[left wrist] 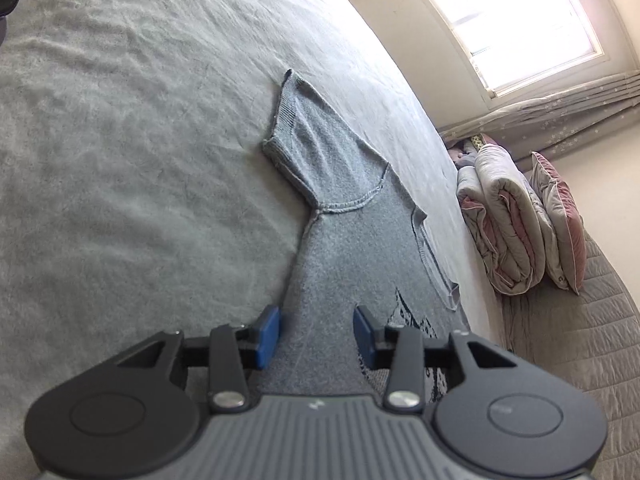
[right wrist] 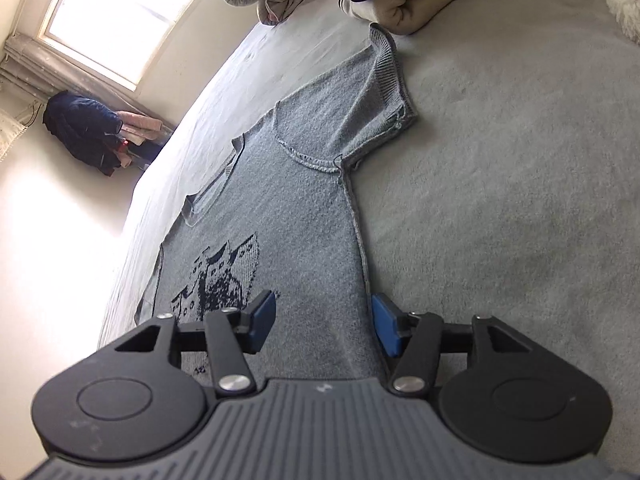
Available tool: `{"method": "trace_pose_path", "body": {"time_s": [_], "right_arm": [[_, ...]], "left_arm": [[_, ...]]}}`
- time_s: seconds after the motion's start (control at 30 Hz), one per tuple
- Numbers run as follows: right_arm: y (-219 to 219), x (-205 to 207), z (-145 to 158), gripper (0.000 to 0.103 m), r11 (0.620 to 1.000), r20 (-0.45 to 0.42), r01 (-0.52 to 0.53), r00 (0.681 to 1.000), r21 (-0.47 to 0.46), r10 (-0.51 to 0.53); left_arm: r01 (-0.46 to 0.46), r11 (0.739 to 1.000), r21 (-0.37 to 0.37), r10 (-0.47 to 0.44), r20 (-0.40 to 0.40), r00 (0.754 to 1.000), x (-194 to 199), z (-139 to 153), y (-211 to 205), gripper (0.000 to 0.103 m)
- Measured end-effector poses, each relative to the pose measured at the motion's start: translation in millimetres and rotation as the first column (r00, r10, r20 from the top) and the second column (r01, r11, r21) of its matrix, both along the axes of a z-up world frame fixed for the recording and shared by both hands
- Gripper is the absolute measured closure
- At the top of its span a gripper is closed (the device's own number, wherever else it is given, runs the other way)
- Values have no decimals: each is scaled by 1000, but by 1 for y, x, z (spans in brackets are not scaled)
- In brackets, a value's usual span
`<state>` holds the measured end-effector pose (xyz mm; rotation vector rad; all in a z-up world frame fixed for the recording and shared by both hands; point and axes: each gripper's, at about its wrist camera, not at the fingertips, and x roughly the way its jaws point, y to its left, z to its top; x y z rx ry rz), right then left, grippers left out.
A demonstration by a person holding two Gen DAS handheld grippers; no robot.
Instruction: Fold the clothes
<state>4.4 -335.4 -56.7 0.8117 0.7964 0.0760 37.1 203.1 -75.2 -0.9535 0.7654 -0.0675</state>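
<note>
My left claw [left wrist: 316,334] and right claw [right wrist: 324,326] gape wide, holding nothing. Grey knitted short-sleeved sweater [right wrist: 288,200] lies flat on the bed [right wrist: 500,200]. Each claw straddles a side seam; long axis runs straight ahead.

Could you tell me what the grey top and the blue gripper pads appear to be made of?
The top looks like knitted yarn, matte and slightly fuzzy: ribbed cuffs, visible stitch rows, a knitted-in dark motif. The pads look like smooth matte rubber or plastic; which one cannot be told. Bed cover: apparently soft brushed fabric.
</note>
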Motion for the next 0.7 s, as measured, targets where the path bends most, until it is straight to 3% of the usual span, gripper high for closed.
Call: {"method": "trace_pose_path", "body": {"time_s": [0.13,0.17,0.2,0.23,0.27,0.37,0.43,0.53,0.6,0.7], "right_arm": [[1,19,-3,46,999,19,46,999,12,-46],[2,24,-3,50,998,24,57,998,15,-57],[2,29,-4,52,997,28,69,997,18,-69],[2,30,-6,69,997,20,71,997,-13,-70],[1,31,-8,103,996,10,71,997,-48,-71],[-5,26,-10,101,988,4,112,994,-104,-112],[-5,25,-7,99,989,-6,101,995,-110,-102],[-5,20,-5,87,995,-18,67,997,-79,-69],[-7,14,-6,86,999,-39,21,999,-36,-22],[-8,-1,-10,86,999,-37,-18,999,28,19]], "left_arm": [[-39,999,-8,39,8,999,12,-8,-9,65],[-49,999,-10,49,10,999,15,-10,-11,69],[-59,998,-13,59,11,998,18,-12,-13,81],[-67,998,5,67,14,998,20,-12,-15,96],[-72,996,56,71,19,997,19,-9,-16,99],[-83,978,192,78,33,996,17,-1,-19,99],[-58,984,169,56,17,998,18,-2,-14,96],[14,995,103,-14,-8,1000,17,-2,-9,87],[84,993,87,-84,-3,996,11,-1,-7,73],[195,978,75,-195,-12,981,0,-3,-3,72]]}}
